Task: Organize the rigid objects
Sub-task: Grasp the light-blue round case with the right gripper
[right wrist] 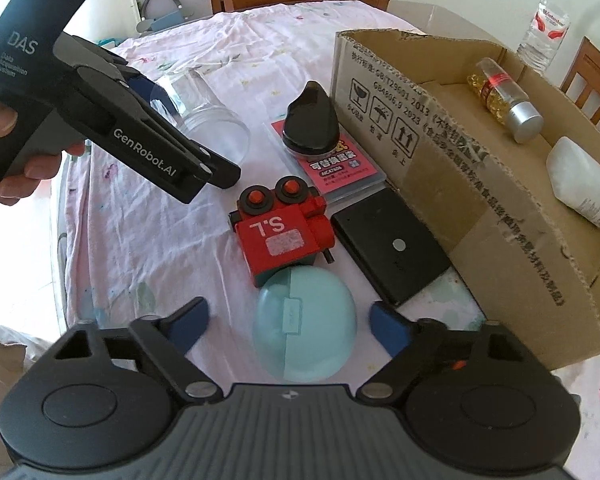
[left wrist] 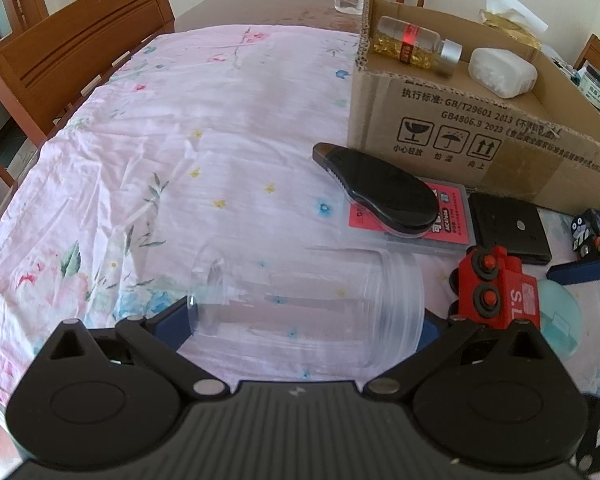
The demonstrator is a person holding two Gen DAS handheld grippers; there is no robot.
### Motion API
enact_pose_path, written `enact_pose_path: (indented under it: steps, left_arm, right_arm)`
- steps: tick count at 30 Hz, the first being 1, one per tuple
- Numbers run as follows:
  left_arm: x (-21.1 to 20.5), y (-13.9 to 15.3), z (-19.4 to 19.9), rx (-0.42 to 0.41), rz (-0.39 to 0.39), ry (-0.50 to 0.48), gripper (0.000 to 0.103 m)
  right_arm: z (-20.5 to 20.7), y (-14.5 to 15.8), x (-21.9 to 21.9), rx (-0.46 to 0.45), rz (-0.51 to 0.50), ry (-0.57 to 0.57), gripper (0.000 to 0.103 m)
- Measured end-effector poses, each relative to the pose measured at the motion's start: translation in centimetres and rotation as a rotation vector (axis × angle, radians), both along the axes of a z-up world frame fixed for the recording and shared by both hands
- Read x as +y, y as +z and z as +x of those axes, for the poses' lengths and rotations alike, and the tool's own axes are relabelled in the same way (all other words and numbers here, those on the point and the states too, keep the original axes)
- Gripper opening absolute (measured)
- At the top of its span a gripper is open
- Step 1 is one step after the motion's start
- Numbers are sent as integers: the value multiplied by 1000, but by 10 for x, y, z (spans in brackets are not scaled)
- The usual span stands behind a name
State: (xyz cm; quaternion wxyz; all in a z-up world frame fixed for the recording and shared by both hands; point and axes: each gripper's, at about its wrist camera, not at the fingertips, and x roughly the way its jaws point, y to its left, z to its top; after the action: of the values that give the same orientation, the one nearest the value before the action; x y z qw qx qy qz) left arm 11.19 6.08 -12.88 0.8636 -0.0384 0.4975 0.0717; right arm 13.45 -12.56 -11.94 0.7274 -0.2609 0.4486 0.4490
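Note:
A clear plastic jar (left wrist: 308, 312) lies on its side between my left gripper's (left wrist: 303, 322) blue pads, which press on its base and its mouth. The right wrist view shows the same jar (right wrist: 208, 120) held by that gripper in a person's hand (right wrist: 16, 160). My right gripper (right wrist: 290, 324) stands open around a teal egg-shaped case (right wrist: 304, 320), with a gap on each side. Beyond the case lie a red toy train (right wrist: 284, 232), a black flat box (right wrist: 388, 240), a pink card case (right wrist: 340, 168) and a black teardrop-shaped device (right wrist: 310, 124) on top of it.
A cut-down cardboard box (right wrist: 480, 200) on the right holds a bottle of gold capsules (right wrist: 500, 96) and a white container (right wrist: 584, 184). A water bottle (right wrist: 544, 28) stands behind it. Wooden chairs (left wrist: 80, 48) ring the table with its floral pink cloth (left wrist: 180, 140).

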Motion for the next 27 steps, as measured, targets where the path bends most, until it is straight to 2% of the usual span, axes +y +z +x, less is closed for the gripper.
enact_pose_path:
  steps: [10, 18, 24, 27]
  left_arm:
    - [1, 0, 0, 4, 0, -13, 103]
    - [1, 0, -1, 6, 8, -17, 103]
    - [-6, 4, -5, -1, 69, -40, 103]
    - [-6, 9, -6, -4, 55, -41, 103]
  right_arm:
    - [0, 5, -3, -4, -6, -31, 58]
    - [-7, 7, -6, 13, -26, -94, 58]
    - [-10, 7, -9, 14, -24, -110, 58]
    - [-11, 7, -9, 12, -22, -106, 58]
